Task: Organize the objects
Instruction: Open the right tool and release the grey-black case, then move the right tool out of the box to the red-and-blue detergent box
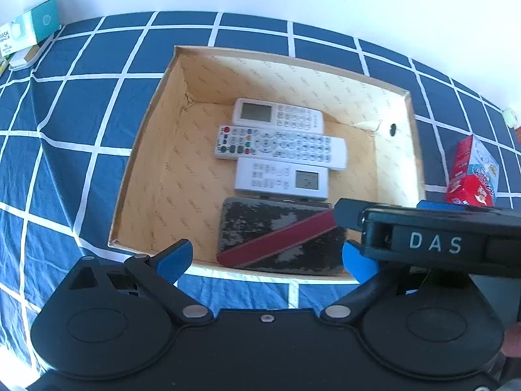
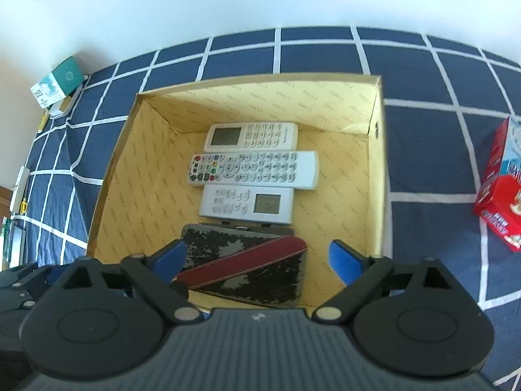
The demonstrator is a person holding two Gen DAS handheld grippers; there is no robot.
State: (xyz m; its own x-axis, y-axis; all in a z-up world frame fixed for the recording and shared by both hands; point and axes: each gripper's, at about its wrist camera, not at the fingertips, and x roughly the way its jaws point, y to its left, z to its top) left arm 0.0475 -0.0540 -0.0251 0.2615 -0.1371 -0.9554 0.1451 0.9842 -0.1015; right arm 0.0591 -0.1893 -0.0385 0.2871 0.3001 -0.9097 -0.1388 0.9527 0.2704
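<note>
- Cardboard, tan and printed inside, makes up the open box (image 1: 156,123) that sits on a navy cloth (image 1: 81,104) with a white grid; the surface under the cloth is hidden.
- Three pale remotes lie side by side on the box floor, each running from 9 to 3 o'clock.
- At the 12 o'clock end lies a remote with a screen (image 2: 250,136) on its left half.
- Next comes a longer remote with coloured buttons (image 2: 253,170), touching both neighbours.
- Toward 6 o'clock of it lies a remote with a small screen (image 2: 246,204) on its right half.
- Nearest the cameras lies a worn dark case (image 2: 247,267), crossed by a red strap (image 2: 241,265) running diagonally.
- Left gripper (image 1: 265,259) stands released above the near box edge, its blue pads wide apart with nothing between them.
- Right gripper (image 2: 257,260) is likewise spread wide and empty, hovering over the case without touching it.
- In the left wrist view, the right gripper's black body, lettered "DAS", crosses at 3 o'clock.
- A red carton (image 2: 501,189) stands on the cloth at 3 o'clock of the box, apart from it.
- A teal-and-white mask box (image 1: 29,29) sits near the cloth's edge at 10 o'clock.
</note>
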